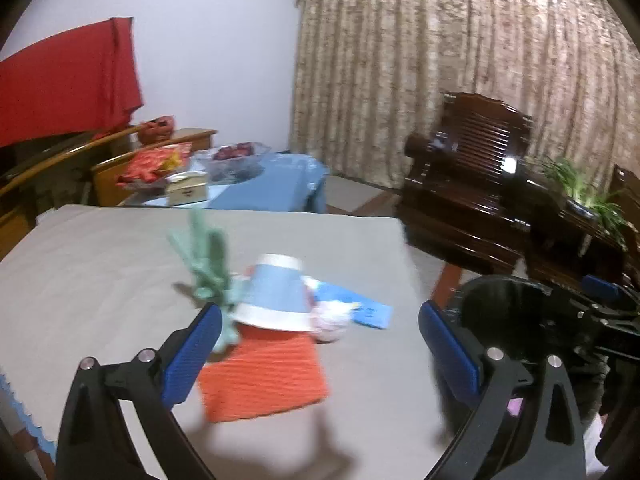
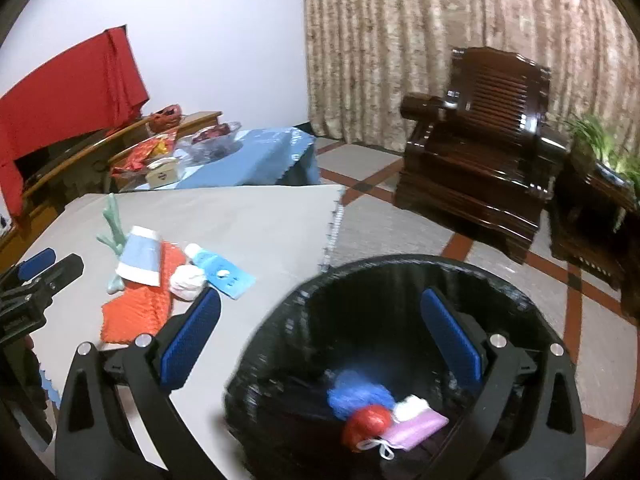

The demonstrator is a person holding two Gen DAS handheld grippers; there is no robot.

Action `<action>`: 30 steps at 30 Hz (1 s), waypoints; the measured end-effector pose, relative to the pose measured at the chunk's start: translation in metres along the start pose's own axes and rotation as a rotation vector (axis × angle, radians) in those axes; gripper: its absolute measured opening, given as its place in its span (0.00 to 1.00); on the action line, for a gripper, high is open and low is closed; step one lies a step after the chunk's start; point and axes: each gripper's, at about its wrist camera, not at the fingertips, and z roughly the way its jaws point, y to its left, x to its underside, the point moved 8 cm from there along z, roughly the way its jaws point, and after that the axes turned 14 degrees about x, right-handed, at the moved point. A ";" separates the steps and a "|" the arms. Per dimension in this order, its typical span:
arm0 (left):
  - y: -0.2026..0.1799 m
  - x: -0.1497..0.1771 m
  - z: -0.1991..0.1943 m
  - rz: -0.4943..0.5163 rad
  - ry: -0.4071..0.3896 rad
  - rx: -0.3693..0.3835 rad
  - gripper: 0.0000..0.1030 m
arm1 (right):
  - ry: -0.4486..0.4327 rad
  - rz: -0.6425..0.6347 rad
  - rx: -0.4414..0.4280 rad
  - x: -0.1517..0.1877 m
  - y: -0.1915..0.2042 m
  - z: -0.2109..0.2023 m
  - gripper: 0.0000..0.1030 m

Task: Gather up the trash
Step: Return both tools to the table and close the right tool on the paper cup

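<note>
Right wrist view: both claws gape wide, right claw (image 2: 320, 340) over bin (image 2: 500, 284) holding perhaps four scraps.

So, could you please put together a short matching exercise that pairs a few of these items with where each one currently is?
Things:
1. red crumpled ball
2. blue-and-white paper cup
3. orange knitted cloth
4. dark wooden armchair

Places:
A. on the floor by the curtain
B. flat on the grey table
C. inside the black bin
D. on its side on the cloth

Pairs: 1-C, 2-D, 3-B, 4-A

left gripper (image 1: 320, 344): jaws spread, empty | right gripper (image 2: 320, 336): jaws spread, empty
</note>
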 end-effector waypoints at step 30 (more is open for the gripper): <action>0.168 0.028 0.016 -0.147 0.051 -0.203 0.88 | 0.080 -0.211 -0.246 -0.022 0.226 0.090 0.95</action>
